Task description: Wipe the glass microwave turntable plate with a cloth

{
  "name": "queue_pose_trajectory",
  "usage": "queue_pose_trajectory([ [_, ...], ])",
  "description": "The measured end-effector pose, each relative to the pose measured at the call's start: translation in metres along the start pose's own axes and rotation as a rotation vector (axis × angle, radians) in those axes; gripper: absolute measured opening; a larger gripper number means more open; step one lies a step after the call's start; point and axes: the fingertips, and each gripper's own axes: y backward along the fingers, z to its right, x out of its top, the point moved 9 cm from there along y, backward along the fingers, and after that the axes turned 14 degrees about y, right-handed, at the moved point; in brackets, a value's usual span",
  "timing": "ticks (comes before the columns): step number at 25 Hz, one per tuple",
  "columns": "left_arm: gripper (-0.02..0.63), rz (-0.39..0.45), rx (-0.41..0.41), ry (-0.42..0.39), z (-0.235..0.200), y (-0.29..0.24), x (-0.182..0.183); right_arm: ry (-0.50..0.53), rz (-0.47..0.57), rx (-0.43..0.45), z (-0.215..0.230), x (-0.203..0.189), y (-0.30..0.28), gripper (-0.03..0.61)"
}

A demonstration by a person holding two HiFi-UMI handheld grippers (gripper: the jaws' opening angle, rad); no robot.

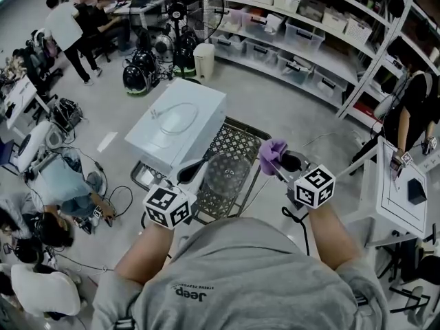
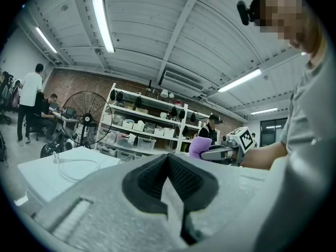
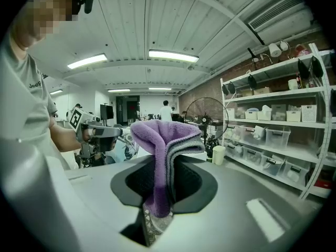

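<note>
Left tool [image 1: 198, 172]: jaws nearly together, pinching the left rim of the glass plate [image 1: 227, 174].
Right tool [image 1: 278, 162]: clamped on a folded purple cloth [image 3: 164, 140], near the plate's right edge.
Glass plate: above the wire rack [image 1: 240, 141], beside the white appliance [image 1: 180, 119].

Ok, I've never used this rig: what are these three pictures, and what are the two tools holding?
No robot here: a person holds a two-jaw gripper in each hand. The head view looks down from their head; the other two look along each gripper's jaws. The left gripper appears shut on the rim of the glass plate, held over a wire rack beside a white box. The right gripper is shut on a purple cloth.
</note>
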Motion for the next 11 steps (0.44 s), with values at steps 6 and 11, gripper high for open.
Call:
queue_pose_trajectory([
  [6, 0.0, 0.002, 0.002, 0.005, -0.0015, 0.0007, -0.0012, 0.0, 0.0, 0.001, 0.0002, -0.0018, -0.0014, 0.089],
  [11, 0.0, 0.0, 0.002, 0.01, 0.0015, 0.002, 0.0012, 0.0, -0.004, 0.007, -0.0014, -0.0001, 0.0003, 0.089],
])
